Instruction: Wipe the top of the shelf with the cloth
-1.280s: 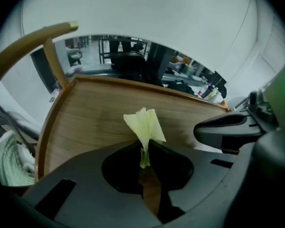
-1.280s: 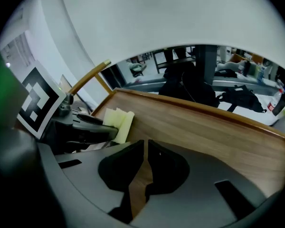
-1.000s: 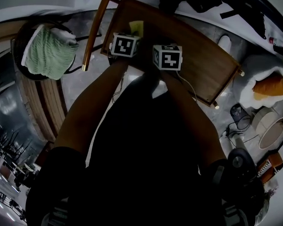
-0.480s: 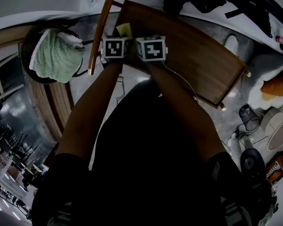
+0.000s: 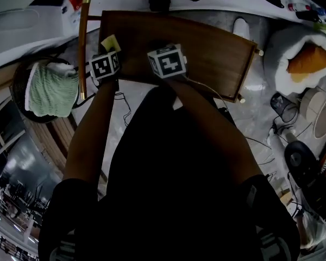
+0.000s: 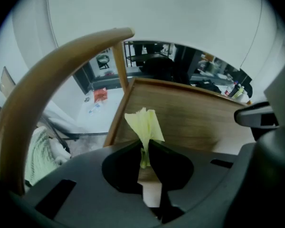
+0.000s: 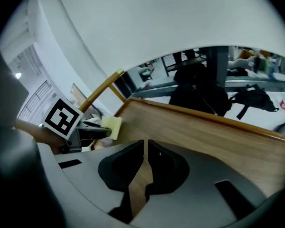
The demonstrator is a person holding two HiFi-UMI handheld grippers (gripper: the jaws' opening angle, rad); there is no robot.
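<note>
The shelf top [image 5: 206,45] is a dark wooden board with a raised rim. In the left gripper view my left gripper [image 6: 145,145] is shut on a small pale yellow cloth [image 6: 145,123], which sticks up from the jaws above the board's left end [image 6: 190,115]. The head view shows the cloth [image 5: 111,41] just past the left marker cube [image 5: 105,66]. My right gripper [image 7: 146,148] is shut with nothing in it, over the board [image 7: 209,134], close to the right of the left gripper [image 7: 80,129]. Its cube [image 5: 167,61] shows in the head view.
A curved wooden bar [image 5: 82,48] stands right beside the shelf's left edge and arches close past the left gripper [image 6: 42,87]. A green cloth [image 5: 50,88] lies in a round basket at the left. White bedding with an orange pillow [image 5: 301,56], bowls and cables lie at the right.
Both grippers have moved left along the shelf top, the left one with the cloth reaching the board's left end. The gap between the two cubes has widened.
</note>
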